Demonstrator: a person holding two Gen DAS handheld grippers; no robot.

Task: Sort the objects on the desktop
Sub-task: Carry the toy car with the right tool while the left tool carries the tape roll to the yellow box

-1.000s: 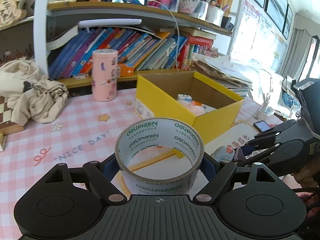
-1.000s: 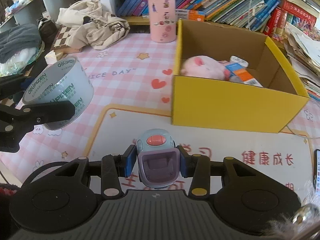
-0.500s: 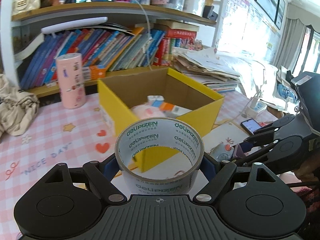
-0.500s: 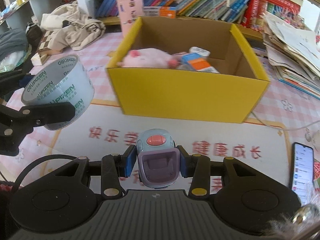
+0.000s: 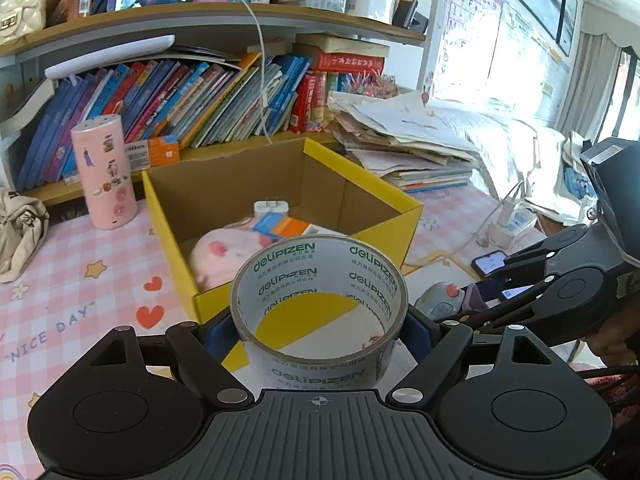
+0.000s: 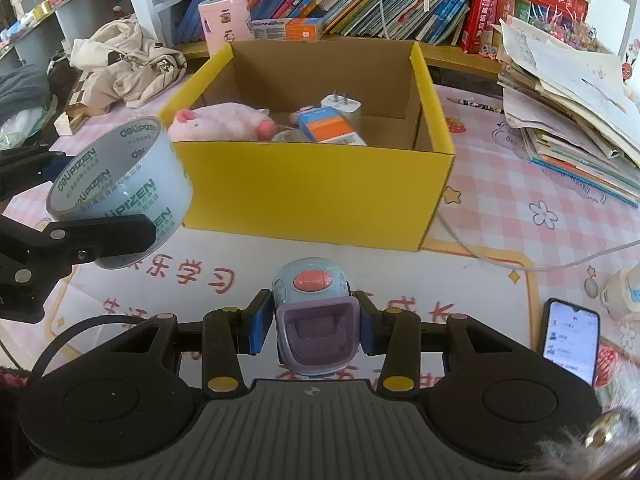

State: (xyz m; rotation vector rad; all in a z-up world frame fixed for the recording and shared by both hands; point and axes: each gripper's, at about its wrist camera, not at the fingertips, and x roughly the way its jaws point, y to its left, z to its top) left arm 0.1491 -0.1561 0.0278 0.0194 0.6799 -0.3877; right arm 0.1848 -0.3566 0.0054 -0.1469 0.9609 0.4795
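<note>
My left gripper is shut on a roll of clear printed tape, its hole facing up, just short of the near corner of the yellow cardboard box. My right gripper is shut on a small blue and purple gadget with a pink button, held above the white mat in front of the box. The box holds a pink plush, a white charger and a blue-orange carton. In the right wrist view the tape hangs at the box's left corner.
A pink cylinder stands left of the box before a shelf of books. A stack of papers lies to the right. A phone and a white cable lie on the desk at right, crumpled cloth at left.
Both grippers have travelled sideways along the desk, each keeping its object. The yellow box has shifted from the right side of both views to straight ahead, and its contents show more fully.
</note>
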